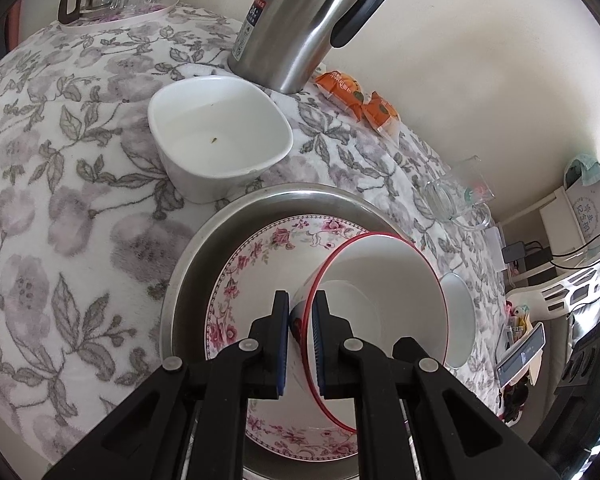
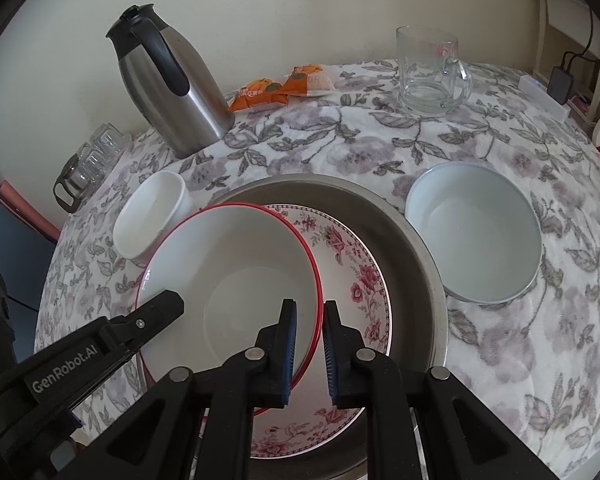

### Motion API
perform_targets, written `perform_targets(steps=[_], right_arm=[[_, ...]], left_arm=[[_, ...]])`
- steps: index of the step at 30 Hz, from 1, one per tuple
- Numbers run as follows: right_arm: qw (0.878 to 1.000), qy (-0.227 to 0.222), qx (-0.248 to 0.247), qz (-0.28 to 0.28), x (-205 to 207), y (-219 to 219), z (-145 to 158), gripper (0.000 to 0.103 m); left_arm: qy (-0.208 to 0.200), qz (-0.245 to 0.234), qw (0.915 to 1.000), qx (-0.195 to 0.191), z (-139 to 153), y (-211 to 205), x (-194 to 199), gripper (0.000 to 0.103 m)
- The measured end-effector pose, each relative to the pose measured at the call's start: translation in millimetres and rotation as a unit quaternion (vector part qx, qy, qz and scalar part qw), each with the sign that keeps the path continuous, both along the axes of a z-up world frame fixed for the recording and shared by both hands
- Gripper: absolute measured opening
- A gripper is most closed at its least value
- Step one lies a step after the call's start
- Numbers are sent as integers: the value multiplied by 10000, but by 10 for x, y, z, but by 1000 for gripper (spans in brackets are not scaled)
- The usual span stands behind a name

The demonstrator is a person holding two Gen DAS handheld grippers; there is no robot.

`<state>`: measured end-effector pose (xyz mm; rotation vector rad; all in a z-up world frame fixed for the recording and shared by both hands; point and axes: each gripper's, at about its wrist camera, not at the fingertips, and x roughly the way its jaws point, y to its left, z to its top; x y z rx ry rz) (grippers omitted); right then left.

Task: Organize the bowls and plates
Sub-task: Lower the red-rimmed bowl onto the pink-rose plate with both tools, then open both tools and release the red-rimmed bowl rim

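"GenRobot.AI" reads on the left gripper point(image 2: 156, 316), seen only from the right wrist. Both it and the right gripper point(image 2: 310, 344) pinch the red-rimmed bowl point(image 2: 236, 280), over the floral plate point(image 2: 360, 280) in the steel tray point(image 2: 416, 240).

Bare floral tablecloth point(image 2: 380, 148) lies open between the clear glass mug point(image 2: 430, 72) and steel pan point(image 2: 428, 248); the steel thermos jug point(image 2: 172, 84) and white square bowl point(image 2: 150, 216) crowd the left.

Each hand-held gripper point(image 1: 301, 322) point(image 2: 310, 336): black plastic arms, silver rivets, blue ribbed pads; white "GenRobot.AI" lettering
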<state>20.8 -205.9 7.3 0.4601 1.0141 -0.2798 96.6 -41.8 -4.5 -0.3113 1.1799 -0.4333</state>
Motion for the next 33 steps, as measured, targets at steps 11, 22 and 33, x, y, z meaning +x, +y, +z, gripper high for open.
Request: perform_targets(steps=[11, 22, 33], right_arm=[[9999, -15, 166, -29, 5, -27, -9, 19], [9999, 52, 140, -29, -2, -27, 5, 20], [9999, -94, 5, -43, -47, -54, 188, 20]], left_arm=[[93, 74, 9999, -10, -27, 0, 18, 10], [144, 25, 9999, 71, -43, -58, 9, 10], [-85, 6, 10000, -32, 158, 31, -5, 14]])
